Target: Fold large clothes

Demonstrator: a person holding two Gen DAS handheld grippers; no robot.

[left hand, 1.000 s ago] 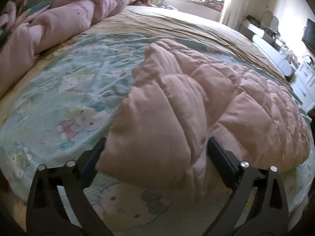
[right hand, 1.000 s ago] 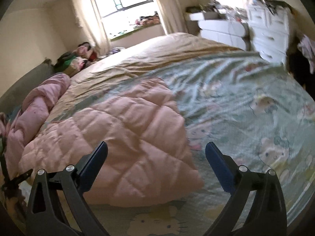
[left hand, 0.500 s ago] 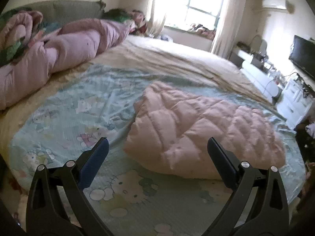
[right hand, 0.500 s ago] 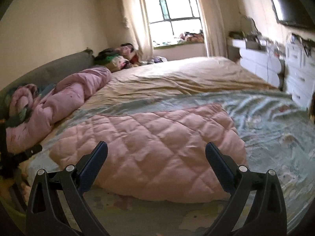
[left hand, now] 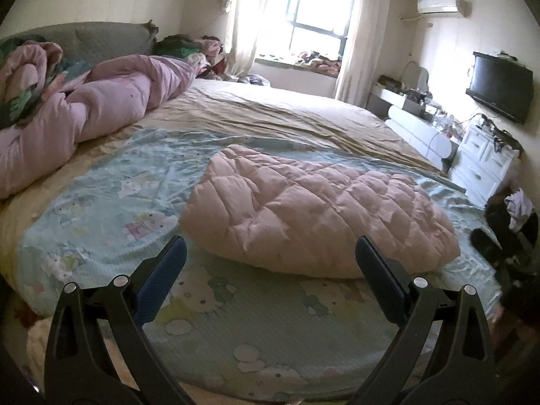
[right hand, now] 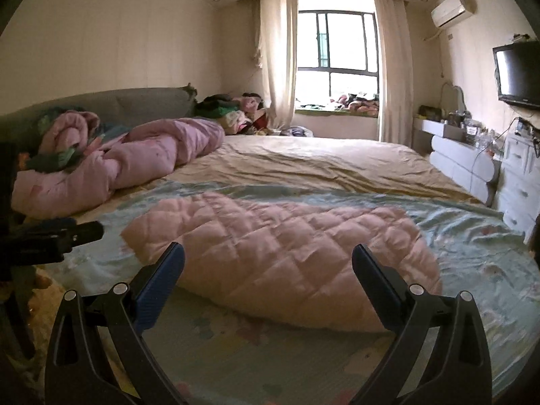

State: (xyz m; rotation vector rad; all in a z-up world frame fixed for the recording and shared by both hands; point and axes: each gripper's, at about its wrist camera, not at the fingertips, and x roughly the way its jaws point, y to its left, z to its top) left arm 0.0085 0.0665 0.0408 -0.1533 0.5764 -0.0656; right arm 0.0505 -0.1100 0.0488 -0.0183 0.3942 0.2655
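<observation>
One folded pink quilted garment (left hand: 317, 216) (right hand: 287, 256), centre of both frames, lying on a pale blue cartoon-print sheet (left hand: 101, 209) (right hand: 479, 246) spread over the bed (left hand: 270, 114); one crumpled pink duvet (left hand: 101, 108) (right hand: 128, 165) at the left of frame, against the grey headboard (left hand: 101, 38); one window (right hand: 337, 60), one wall television (left hand: 499, 87), one air conditioner (left hand: 438, 3), one white dresser (left hand: 482, 162) at right.

Garment's near edge runs just beyond the fingertips in both views, not touching them; bare sheet lies open to the left of the garment and in a strip along the lower frame; tan bedspread beyond it is clear back to the window.

Left gripper (left hand: 270, 263): fingers spread wide, grasping nothing, held above the sheet short of the garment's near left corner; it also shows at the left edge of the right wrist view (right hand: 67, 233). Right gripper (right hand: 268, 266): fingers spread wide, empty, level and facing the garment's near edge.
</observation>
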